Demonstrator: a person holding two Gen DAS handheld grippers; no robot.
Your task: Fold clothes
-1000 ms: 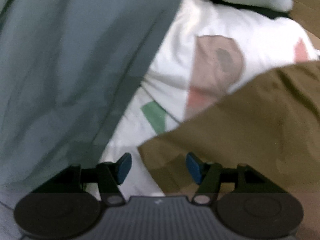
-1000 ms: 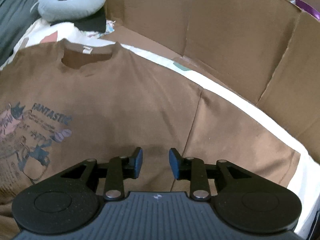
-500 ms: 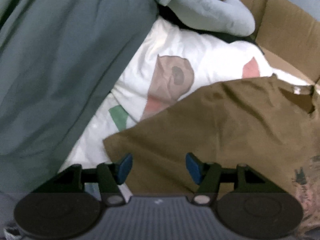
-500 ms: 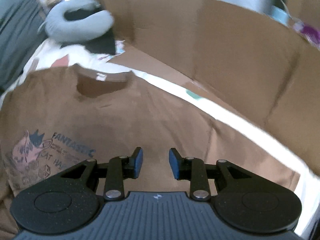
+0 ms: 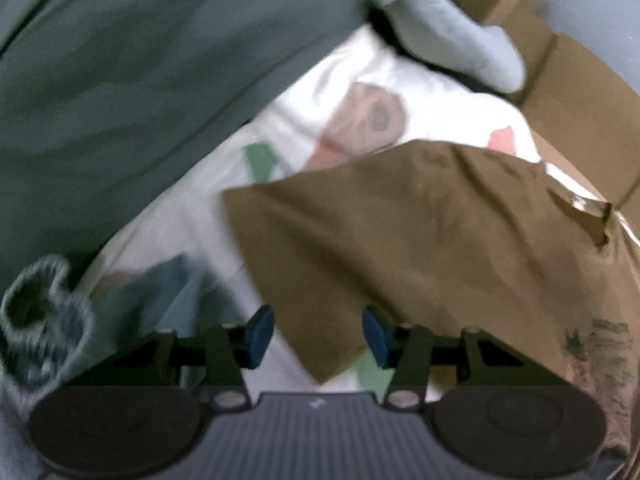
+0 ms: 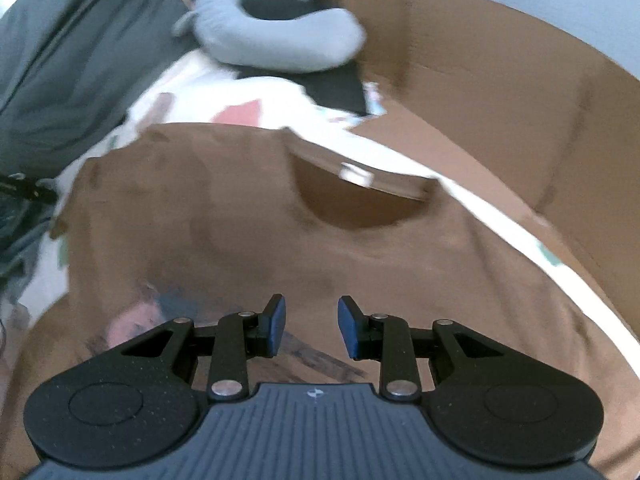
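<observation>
The brown shirt (image 6: 304, 248) lies flat on the white sheet (image 5: 192, 232), filling the middle of the right view. The left tongs (image 5: 317, 336) gape empty over its sleeve corner; the right tongs (image 6: 311, 326) stand open, empty, above its print.

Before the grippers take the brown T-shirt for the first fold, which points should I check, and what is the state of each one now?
1. Left gripper open and empty: ok, jaws apart, nothing between them.
2. Right gripper open and empty: ok.
3. Brown T-shirt spread flat, print side up: mostly ok; shallow wrinkles near the left sleeve.
4. Left sleeve within reach of the left gripper: ok, its edge lies just ahead of the fingers.
5. Neck pillow off the shirt: ok, it lies beyond the collar.
6. Lower hem flat: cannot tell, hidden behind the grippers.
</observation>
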